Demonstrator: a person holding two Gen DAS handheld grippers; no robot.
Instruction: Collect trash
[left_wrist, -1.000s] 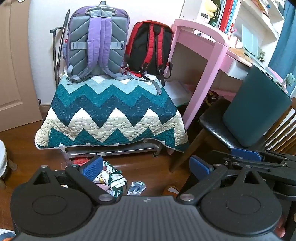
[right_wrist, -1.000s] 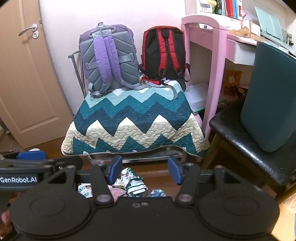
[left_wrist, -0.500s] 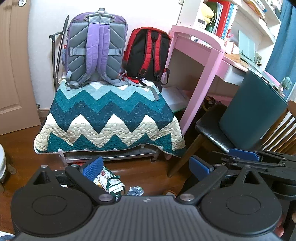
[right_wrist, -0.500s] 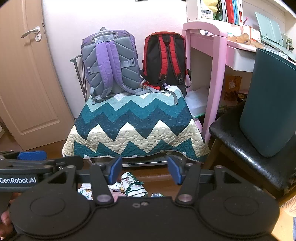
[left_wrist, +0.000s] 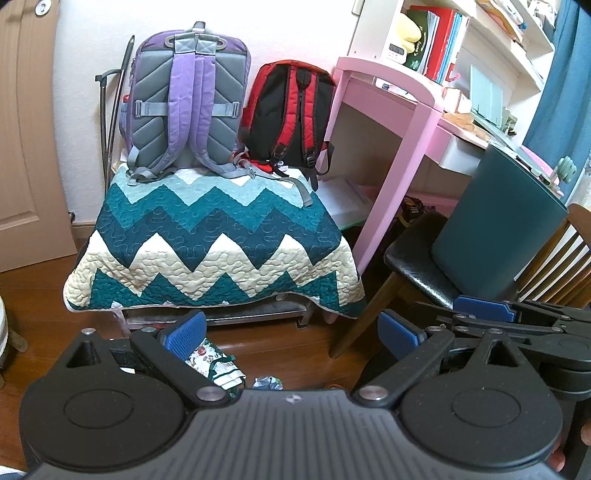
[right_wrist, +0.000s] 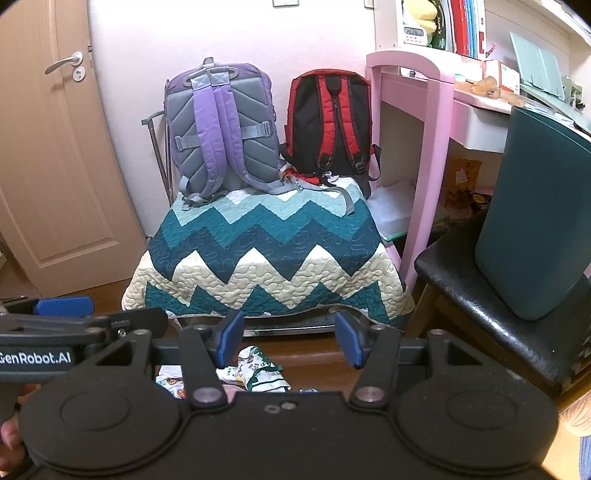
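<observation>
Both the left gripper (left_wrist: 291, 330) and the right gripper (right_wrist: 289, 339) hang with fingers spread and empty, above printed snack wrappers (right_wrist: 258, 373) on the wooden floor (left_wrist: 288, 339).

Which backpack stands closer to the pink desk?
The red backpack. It stands at the right end of the quilt, beside the pink desk; the purple backpack is taller and sits toward the door side.

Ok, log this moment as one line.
left tool: open, empty | right tool: open, empty | wrappers: on floor before quilted table | phase: approach
</observation>
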